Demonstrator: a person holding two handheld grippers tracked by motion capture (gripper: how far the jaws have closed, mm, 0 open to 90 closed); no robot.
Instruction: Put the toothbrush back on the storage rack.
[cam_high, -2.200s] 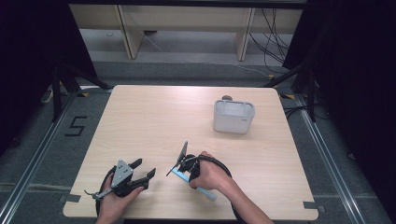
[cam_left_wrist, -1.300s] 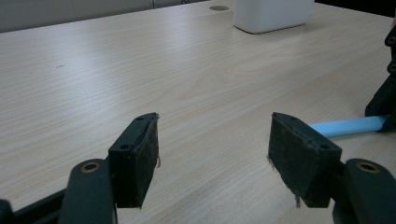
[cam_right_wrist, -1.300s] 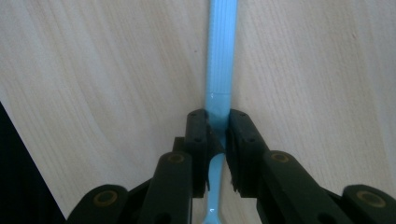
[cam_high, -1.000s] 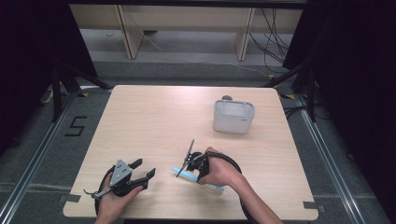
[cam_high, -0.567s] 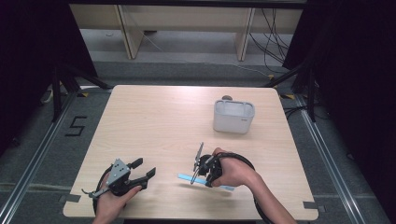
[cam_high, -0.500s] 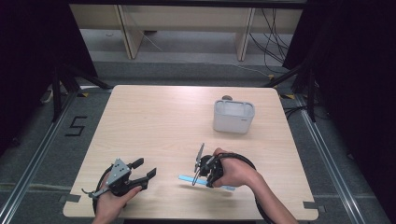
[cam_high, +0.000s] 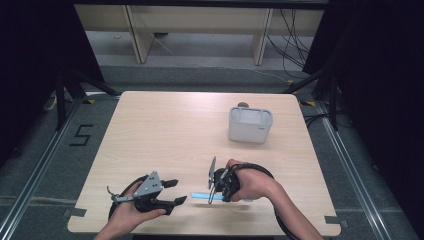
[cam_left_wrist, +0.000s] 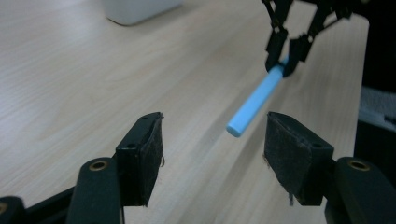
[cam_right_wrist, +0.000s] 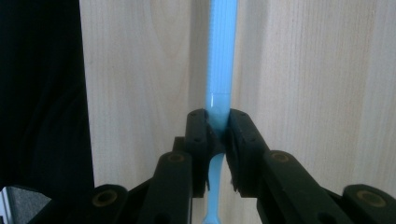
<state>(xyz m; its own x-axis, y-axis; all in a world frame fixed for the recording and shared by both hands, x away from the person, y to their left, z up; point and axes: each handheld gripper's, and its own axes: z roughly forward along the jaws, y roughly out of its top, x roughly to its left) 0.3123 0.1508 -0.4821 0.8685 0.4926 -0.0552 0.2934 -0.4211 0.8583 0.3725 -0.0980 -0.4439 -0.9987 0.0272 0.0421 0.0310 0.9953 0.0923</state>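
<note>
Two hand-held grippers work at the near edge of the pale wooden table (cam_high: 160, 130) in the high view: the right gripper (cam_high: 212, 186) clamps a slim light-blue plastic stick (cam_high: 200, 195) pointing toward the left gripper (cam_high: 175, 192), with a white rectangular plastic container (cam_high: 250, 125) well apart. Left gripper view: its jaws stand wide, having just narrowed slightly, the stick's free end (cam_left_wrist: 252, 109) hovering just beyond them, untouched. Right gripper view: both pads (cam_right_wrist: 232, 133) pinch the stick (cam_right_wrist: 219, 60) above the table.

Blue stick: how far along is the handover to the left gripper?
Done: the right gripper is clamped on the blue stick and holds it off the table. In hand: its free end points between the left gripper's open jaws, which have just been closing. Left: left grip, right release.
</note>
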